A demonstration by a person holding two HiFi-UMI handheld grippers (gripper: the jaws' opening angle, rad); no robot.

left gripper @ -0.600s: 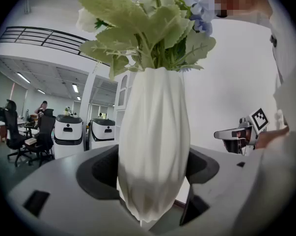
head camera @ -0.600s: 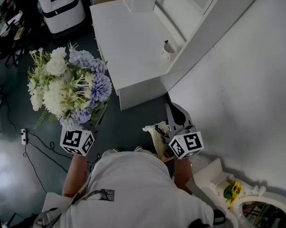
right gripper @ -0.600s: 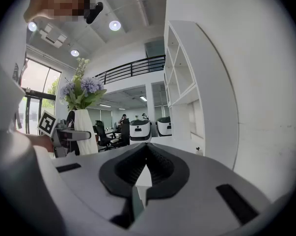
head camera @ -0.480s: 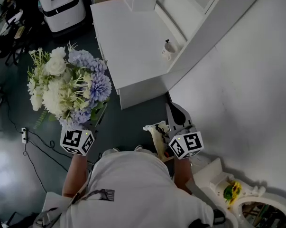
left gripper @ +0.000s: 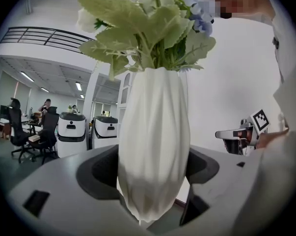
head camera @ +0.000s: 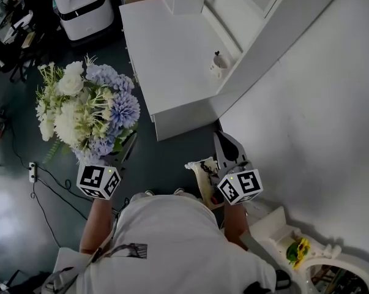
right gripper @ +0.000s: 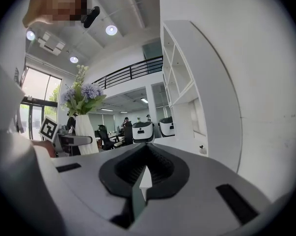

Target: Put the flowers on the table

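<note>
Nearest in, the right gripper (right gripper: pixel 142 181) sits low by the person's front, jaws pressed together with nothing in them. The left gripper (head camera: pixel 124 150) clamps the white ribbed vase (left gripper: pixel 152 132) low on its body. The vase stands upright, flowers (head camera: pixel 89 112) on top, over dark floor (head camera: pixel 166 158), left of the white table (head camera: pixel 166 54) and apart from its near corner. The tabletop is mostly bare, with a small white object (head camera: pixel 216 63) at its right edge. White carts (head camera: pixel 83 5) stand beyond.

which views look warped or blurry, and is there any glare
Left gripper view: fisheye with black corners, the vase bulging and soft near its base. Right gripper view: same fisheye, shelf edges bowed, a ceiling light flaring. Head view: sharp, evenly lit, pale sheen on the floor.
</note>
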